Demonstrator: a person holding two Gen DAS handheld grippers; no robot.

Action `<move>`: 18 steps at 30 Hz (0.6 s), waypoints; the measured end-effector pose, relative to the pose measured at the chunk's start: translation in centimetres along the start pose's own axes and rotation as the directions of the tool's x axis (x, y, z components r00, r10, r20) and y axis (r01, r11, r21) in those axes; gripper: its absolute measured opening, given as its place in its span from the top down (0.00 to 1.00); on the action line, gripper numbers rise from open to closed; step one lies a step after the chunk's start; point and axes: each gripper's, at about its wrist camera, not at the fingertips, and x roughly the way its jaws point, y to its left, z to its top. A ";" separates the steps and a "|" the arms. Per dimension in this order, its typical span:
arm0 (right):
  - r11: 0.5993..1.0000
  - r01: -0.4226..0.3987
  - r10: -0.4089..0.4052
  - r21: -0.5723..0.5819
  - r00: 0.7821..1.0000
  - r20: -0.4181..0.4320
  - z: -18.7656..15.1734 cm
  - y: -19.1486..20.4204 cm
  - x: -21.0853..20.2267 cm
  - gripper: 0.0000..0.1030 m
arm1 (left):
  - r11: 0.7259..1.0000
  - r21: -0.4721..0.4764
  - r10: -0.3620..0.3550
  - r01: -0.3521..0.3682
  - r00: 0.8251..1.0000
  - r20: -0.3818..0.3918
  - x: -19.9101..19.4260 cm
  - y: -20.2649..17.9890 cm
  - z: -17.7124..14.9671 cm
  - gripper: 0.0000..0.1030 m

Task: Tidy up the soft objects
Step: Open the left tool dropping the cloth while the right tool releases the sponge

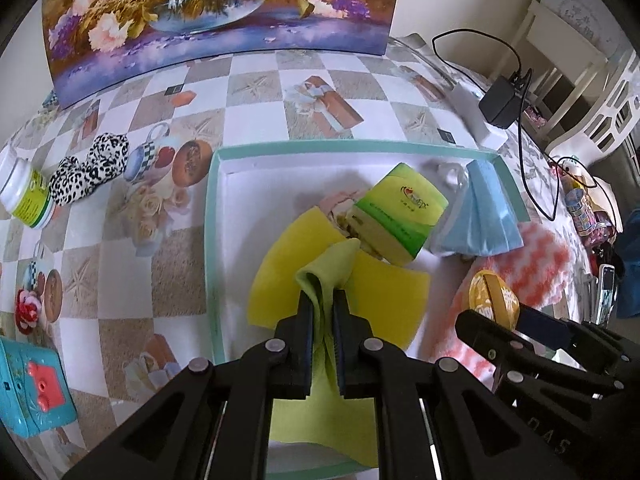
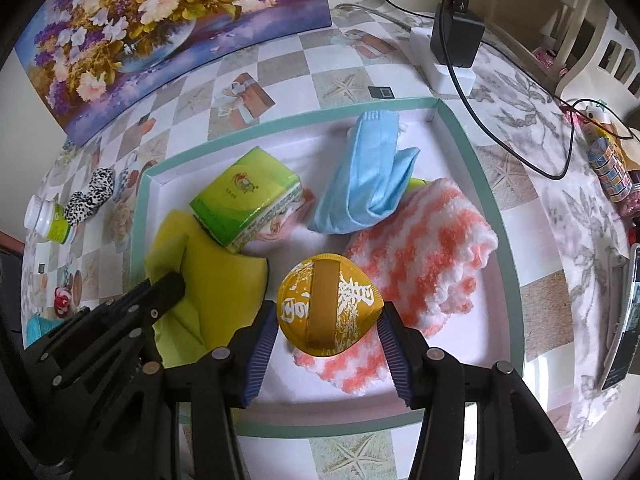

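Left gripper squeezed tight on a green cloth, low in the middle of the left view. Hung right over a yellow sponge inside the tray. Right gripper clamped on a round yellow puff, low in the middle of the right view, just above a fluffy pink-and-white towel.

Further out in the tray: a green tissue pack leaning on the sponge, and a blue cloth near the upper middle. Outside the tray, at the far left of the left view, a spotted scrunchie beside a white jar on the surface.

Looked like the putting-in step, both soft things already over the tray. Next, probably: lower a little more, open both grippers, lift away without dragging the cloth back out. Scrunchie not yet in the tray.
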 end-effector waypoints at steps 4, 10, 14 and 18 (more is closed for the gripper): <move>1.000 0.000 0.000 0.002 1.000 -0.004 0.1 0.0 0.2 0.46 | 1.000 0.003 0.001 -0.001 1.000 0.007 0.1 -0.1 0.2 0.90; 1.000 0.005 -0.005 -0.005 1.000 -0.023 0.0 0.2 0.7 0.46 | 1.000 -0.007 -0.012 0.012 1.000 0.008 0.2 0.1 0.4 0.90; 1.000 0.008 -0.008 -0.007 1.000 -0.028 0.1 0.3 0.8 0.43 | 1.000 -0.012 -0.020 0.020 1.000 -0.011 0.0 0.2 0.4 0.87; 1.000 0.015 -0.015 -0.007 1.000 -0.025 0.3 0.2 0.7 0.42 | 0.999 -0.021 -0.031 0.030 0.999 -0.030 -0.1 0.3 0.4 0.71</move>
